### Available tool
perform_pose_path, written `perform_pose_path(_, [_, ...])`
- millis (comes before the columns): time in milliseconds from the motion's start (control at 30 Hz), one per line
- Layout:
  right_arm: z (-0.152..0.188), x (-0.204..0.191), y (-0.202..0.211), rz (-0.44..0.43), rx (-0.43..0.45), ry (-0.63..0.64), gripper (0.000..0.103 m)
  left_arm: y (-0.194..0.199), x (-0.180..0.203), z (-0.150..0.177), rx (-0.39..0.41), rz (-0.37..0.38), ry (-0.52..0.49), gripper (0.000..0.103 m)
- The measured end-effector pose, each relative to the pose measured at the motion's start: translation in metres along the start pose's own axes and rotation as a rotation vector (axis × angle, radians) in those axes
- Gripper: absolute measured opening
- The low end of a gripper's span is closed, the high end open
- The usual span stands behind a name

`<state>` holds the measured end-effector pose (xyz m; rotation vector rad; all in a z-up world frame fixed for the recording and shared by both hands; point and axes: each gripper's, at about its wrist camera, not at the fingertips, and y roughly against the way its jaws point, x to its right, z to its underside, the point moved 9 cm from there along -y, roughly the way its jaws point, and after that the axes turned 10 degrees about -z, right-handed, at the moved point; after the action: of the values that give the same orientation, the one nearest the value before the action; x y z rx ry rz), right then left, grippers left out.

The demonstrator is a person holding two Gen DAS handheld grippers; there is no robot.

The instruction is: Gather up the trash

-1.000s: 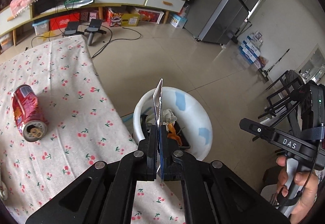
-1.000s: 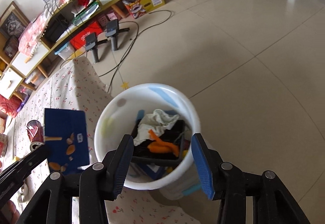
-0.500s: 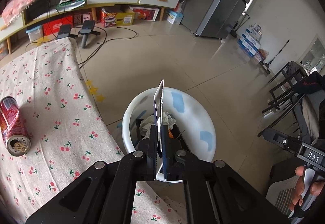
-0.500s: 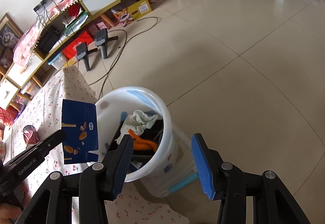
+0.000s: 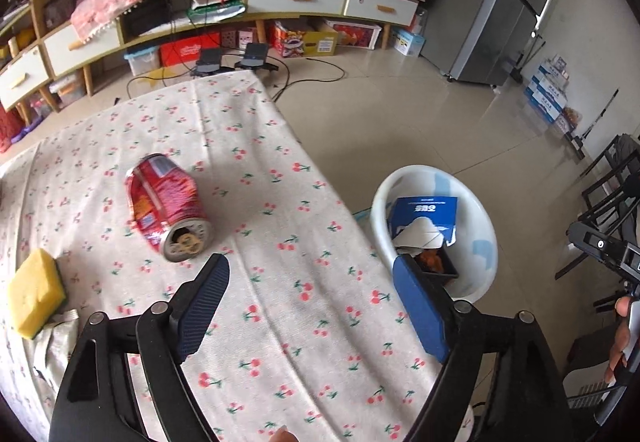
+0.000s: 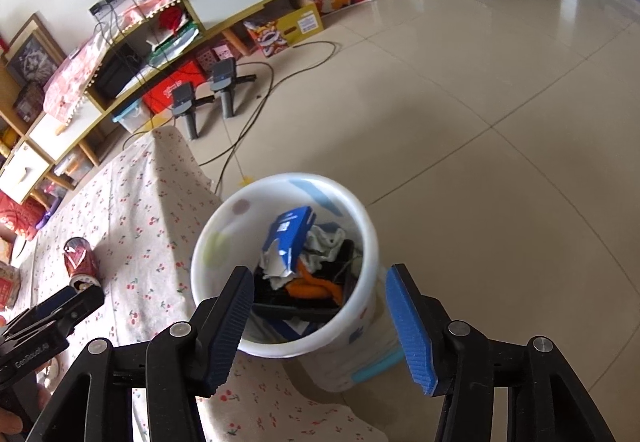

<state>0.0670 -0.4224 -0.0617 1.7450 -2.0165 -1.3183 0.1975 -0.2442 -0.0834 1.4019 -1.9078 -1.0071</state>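
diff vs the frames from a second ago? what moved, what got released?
The left gripper has just been opening and let go of the blue packet; it dropped into the white bin and lies on the trash there. Nothing is between its jaws now, and its view has swung from the bin back over the table. The right gripper opened a little, empty. The red can stayed lying on the tablecloth.

The bin point(image 6: 360, 226) stands on the floor just beside the table's point(image 5: 280, 322) right edge, with the wrapper point(image 6: 290, 238) inside it atop other trash. On the table, 1 can point(image 5: 166, 207) lies on its side mid-table, and the sponge point(image 5: 34, 292) sits by the left edge.
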Motion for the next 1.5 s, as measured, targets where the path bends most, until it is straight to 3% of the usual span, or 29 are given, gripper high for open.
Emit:
perform_pose_path(333, [0.014,-0.060,-0.025,-0.026,-0.047,0.096,0.065,0.023,-0.099,0.024,0.002,-0.078,0.087,0.096])
perform_pose_path(500, [0.027,-0.099,-0.038,-0.050,-0.067,0.158,0.074,0.032,-0.139,0.041,-0.008,-0.110,0.109,0.101])
perform_pose_path(667, [0.039,-0.136,-0.055,-0.063,-0.093,0.219,0.081,0.045,-0.173,0.055,-0.017,-0.135,0.139,0.103])
perform_pose_path(933, [0.062,-0.200,-0.088,-0.100,-0.146,0.326,0.083,0.069,-0.233,0.072,-0.001,-0.207,0.167,0.103])
perform_pose_path(1267, [0.098,-0.274,-0.129,-0.163,-0.224,0.449,0.087,0.069,-0.306,0.115,-0.070,-0.224,0.362,0.103])
perform_pose_path(1500, [0.134,-0.313,-0.155,-0.190,-0.297,0.530,0.087,0.079,-0.357,0.141,-0.096,-0.324,0.435,0.103])
